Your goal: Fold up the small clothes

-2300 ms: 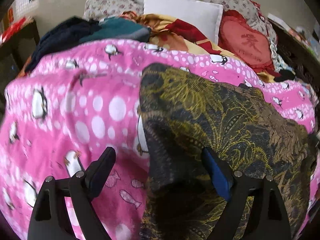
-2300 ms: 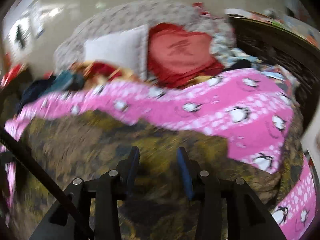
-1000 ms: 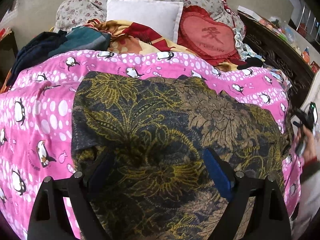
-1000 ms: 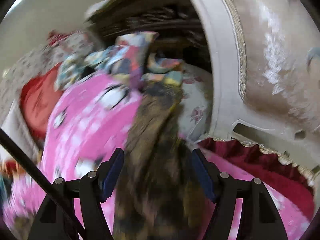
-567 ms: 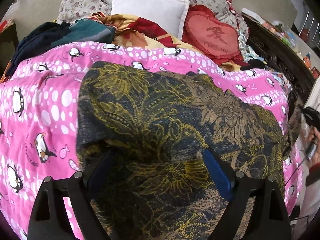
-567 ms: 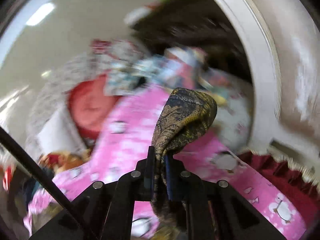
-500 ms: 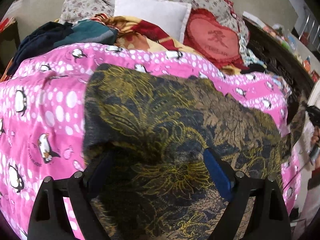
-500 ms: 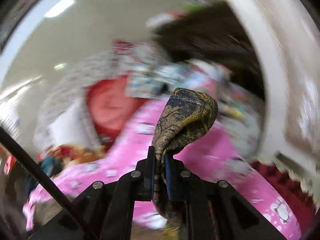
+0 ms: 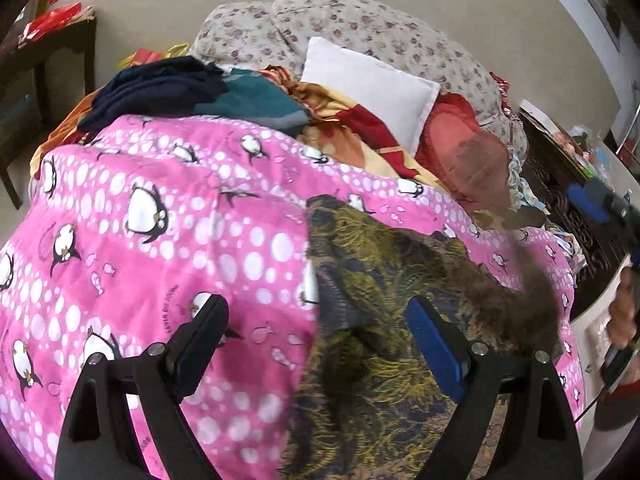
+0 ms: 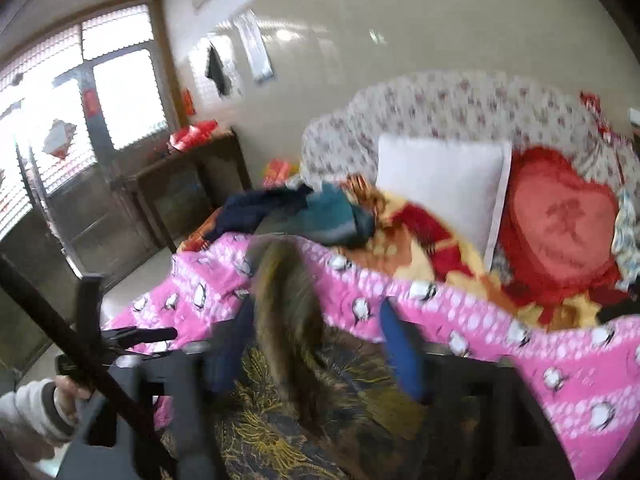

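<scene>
A dark cloth with a yellow and brown floral print (image 9: 384, 320) lies on the pink penguin blanket (image 9: 160, 220). In the left wrist view its right part is a blurred flap in the air. My left gripper (image 9: 316, 336) is open and empty, low over the cloth's left edge. My right gripper (image 10: 316, 344) is open, its fingers blurred. A blurred fold of the cloth (image 10: 288, 312) hangs between them, free of the pads. The right gripper also shows at the far right of the left wrist view (image 9: 600, 204).
Pillows are piled at the head of the bed: a white one (image 9: 368, 84), a red heart cushion (image 10: 560, 228) and a floral bolster (image 9: 340, 20). Dark and teal clothes (image 9: 200, 92) lie behind the blanket. A dark wooden table (image 10: 180, 184) stands left; carved furniture (image 9: 568, 208) right.
My right gripper was shut on a corner of the cloth and lifted it; it has swung left over the bed and now stands open. The cloth has been carried over itself and covers less blanket.
</scene>
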The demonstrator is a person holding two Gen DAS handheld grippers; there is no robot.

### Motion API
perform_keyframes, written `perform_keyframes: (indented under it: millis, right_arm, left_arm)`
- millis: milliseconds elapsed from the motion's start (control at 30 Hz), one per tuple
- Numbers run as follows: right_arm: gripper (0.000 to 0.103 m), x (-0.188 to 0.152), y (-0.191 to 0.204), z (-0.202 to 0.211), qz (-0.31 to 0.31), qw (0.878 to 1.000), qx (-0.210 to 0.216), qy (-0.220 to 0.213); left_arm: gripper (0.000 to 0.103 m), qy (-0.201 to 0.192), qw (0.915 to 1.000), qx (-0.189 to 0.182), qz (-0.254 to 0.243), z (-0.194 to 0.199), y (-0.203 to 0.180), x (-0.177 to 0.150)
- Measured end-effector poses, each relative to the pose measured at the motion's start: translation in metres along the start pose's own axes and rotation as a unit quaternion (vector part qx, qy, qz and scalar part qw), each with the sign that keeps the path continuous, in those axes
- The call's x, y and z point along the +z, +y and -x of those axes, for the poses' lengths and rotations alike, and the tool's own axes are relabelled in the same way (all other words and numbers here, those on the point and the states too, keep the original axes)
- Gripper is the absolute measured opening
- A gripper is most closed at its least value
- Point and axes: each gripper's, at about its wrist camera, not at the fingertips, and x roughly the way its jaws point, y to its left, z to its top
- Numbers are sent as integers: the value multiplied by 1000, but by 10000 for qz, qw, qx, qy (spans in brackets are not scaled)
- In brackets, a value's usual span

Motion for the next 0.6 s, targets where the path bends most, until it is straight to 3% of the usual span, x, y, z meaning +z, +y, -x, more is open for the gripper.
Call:
perform_keyframes:
  millis: [100, 267, 400, 500, 533, 600]
  right_arm:
    - [72, -14, -15, 2, -233, 9997, 4, 47]
    - [74, -64, -54, 59, -899, 9950, -422, 79]
    - [77, -111, -82, 106, -1003, 9848, -1376, 329]
    - [77, -146, -115, 139, -1393, 9663, -2101, 523]
    - [77, -151, -124, 145, -1555, 9612, -2214, 535]
    - [77, -161, -145, 154, -1892, 9522, -2342, 521]
  left_arm:
    - [90, 0, 10000, -16, -63, -5, 4, -1]
    - [94, 22, 9998, -120, -165, -14, 1, -1]
    - [96, 151, 9988, -6, -457, -38, -17, 5]
    - [96, 92, 9982, 112, -580, -56, -29, 10]
    - [94, 89, 9980, 119, -611, -60, -33, 10]
    - [71, 164, 9972, 94, -728, -71, -44, 13]
